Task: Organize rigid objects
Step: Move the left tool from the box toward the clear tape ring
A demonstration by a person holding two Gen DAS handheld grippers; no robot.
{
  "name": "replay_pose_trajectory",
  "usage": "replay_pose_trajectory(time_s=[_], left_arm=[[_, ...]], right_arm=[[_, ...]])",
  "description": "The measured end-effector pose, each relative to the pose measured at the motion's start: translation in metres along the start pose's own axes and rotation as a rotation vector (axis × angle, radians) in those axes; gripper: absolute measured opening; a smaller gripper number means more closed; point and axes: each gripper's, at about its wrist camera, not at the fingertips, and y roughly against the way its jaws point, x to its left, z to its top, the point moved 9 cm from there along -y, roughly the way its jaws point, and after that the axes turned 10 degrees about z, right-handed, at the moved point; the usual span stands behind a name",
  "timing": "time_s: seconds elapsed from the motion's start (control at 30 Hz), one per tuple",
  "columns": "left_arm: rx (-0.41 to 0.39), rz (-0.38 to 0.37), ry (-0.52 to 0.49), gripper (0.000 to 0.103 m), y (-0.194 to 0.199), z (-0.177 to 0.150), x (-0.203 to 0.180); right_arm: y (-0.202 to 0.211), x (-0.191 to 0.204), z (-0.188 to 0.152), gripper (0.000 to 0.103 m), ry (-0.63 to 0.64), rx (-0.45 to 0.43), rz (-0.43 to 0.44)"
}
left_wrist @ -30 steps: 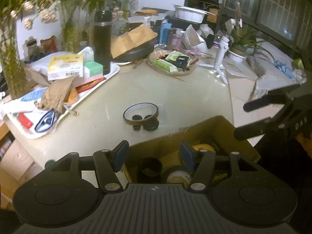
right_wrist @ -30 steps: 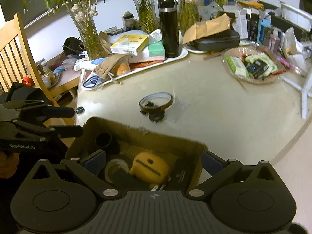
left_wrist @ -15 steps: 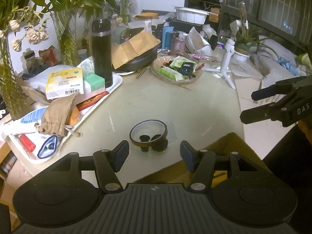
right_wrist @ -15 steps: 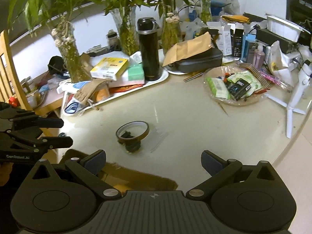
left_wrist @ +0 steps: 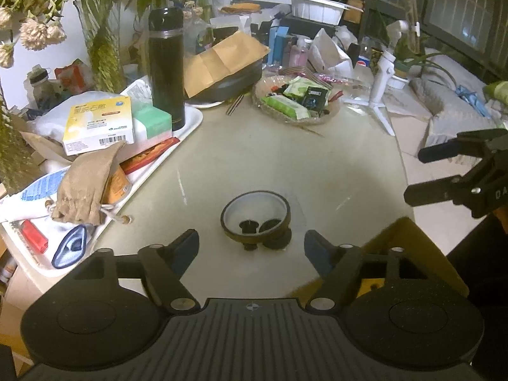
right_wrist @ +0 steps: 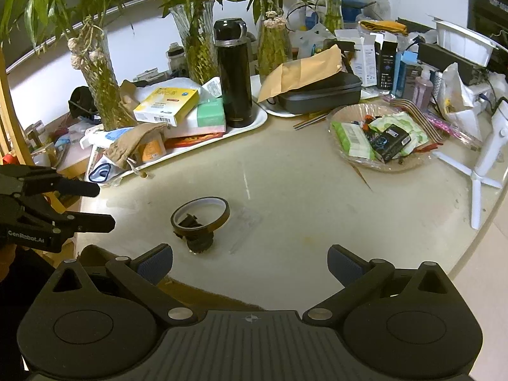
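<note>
A brown tape roll (left_wrist: 255, 218) lies on the round table, with small black round parts (left_wrist: 275, 242) inside and against it; it also shows in the right wrist view (right_wrist: 200, 215). A cardboard box (left_wrist: 409, 254) sits at the table's near edge, mostly hidden under both grippers; its rim shows in the right wrist view (right_wrist: 95, 250). My left gripper (left_wrist: 250, 247) is open and empty, just short of the tape roll. My right gripper (right_wrist: 249, 262) is open and empty, to the right of the roll.
A white tray (left_wrist: 190, 123) at the left holds a black thermos (left_wrist: 166, 66), boxes and a cloth pouch (left_wrist: 85, 184). A glass bowl of packets (left_wrist: 297, 101) and a white tripod (left_wrist: 382, 82) stand farther back. Vases of plants (right_wrist: 101, 89) line the rear.
Both grippers have risen and tilted away from the cardboard box toward the table. The box contents have dropped out of view and the tape roll now sits between the fingers' line of sight.
</note>
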Motion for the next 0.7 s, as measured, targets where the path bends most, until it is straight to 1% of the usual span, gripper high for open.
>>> replay_pose_trajectory(time_s=[0.13, 0.23, 0.33, 0.53, 0.7], left_arm=[[0.007, -0.016, 0.008, 0.074, -0.010, 0.009, -0.001], [0.027, -0.028, 0.016, 0.074, -0.019, 0.014, -0.003], [0.049, -0.031, 0.022, 0.080, -0.029, 0.016, -0.007], [0.111, -0.028, 0.015, 0.081, -0.048, 0.016, -0.011], [0.169, -0.033, 0.011, 0.083, -0.060, 0.016, -0.010]], right_arm=[[-0.004, -0.004, 0.007, 0.103, -0.003, 0.001, -0.004], [-0.006, -0.009, 0.010, 0.103, -0.013, -0.003, -0.008], [-0.008, -0.013, 0.010, 0.103, -0.020, -0.009, -0.006], [-0.017, -0.024, 0.006, 0.103, -0.036, -0.006, 0.008], [-0.026, -0.032, 0.006, 0.103, -0.048, -0.018, 0.018]])
